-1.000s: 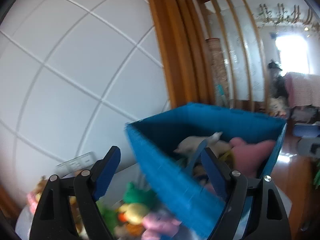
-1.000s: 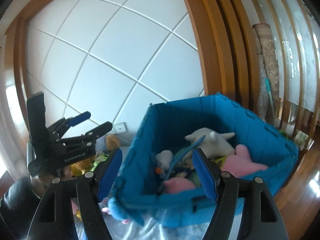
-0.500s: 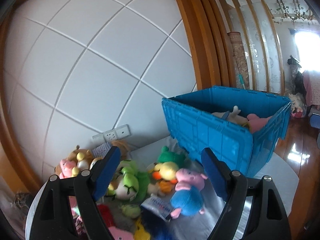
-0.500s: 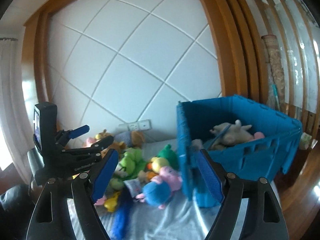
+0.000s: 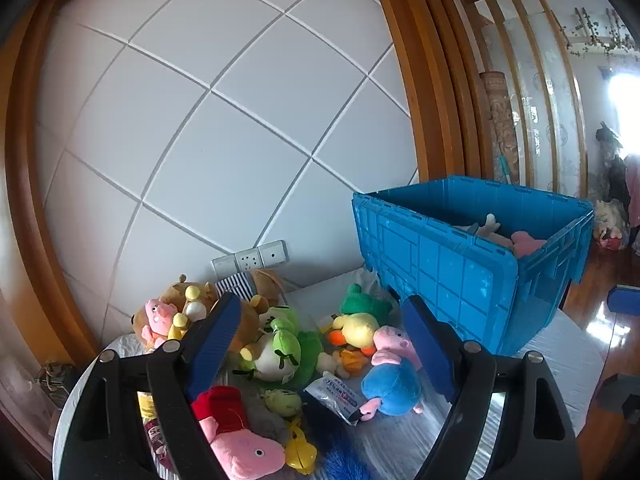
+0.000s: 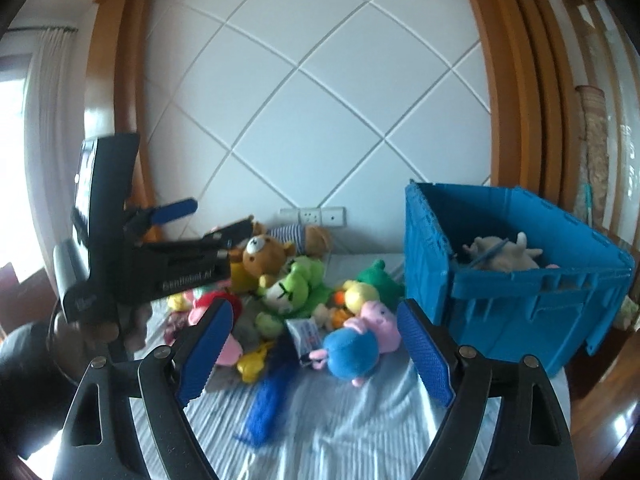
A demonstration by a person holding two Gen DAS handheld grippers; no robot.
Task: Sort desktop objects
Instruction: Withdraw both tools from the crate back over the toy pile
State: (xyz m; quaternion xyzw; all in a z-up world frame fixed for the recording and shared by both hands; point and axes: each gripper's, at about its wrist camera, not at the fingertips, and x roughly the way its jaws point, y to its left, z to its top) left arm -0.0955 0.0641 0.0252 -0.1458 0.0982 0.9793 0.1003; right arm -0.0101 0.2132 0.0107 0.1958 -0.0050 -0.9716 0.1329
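Note:
A heap of plush toys lies on the cloth-covered table (image 6: pixel 360 424): a pink pig in a blue dress (image 5: pixel 394 378) (image 6: pixel 354 354), a green frog (image 5: pixel 280 354) (image 6: pixel 298 284), a yellow duck (image 5: pixel 358 328), a brown bear (image 6: pixel 264 256) and a pig in red (image 5: pixel 230 428). To their right stands the blue crate (image 5: pixel 460 280) (image 6: pixel 520 304), with a white plush (image 6: pixel 500 254) and a pink plush (image 5: pixel 528 242) inside. My left gripper (image 5: pixel 320 320) (image 6: pixel 212 218) hovers open over the heap's left side. My right gripper (image 6: pixel 316 316) hangs in front of the heap, its jaws opening with nothing between them.
A white packet (image 5: pixel 336 394) and a blue fuzzy piece (image 6: pixel 268 404) lie among the toys. Wall sockets (image 5: pixel 252 258) sit in the white panelled wall behind. Polished wooden floor (image 5: pixel 608 320) drops away to the right of the round table.
Both grippers have drawn back from above the crate and swung left, so the toy heap now fills the views. The right jaws stand wider than before.

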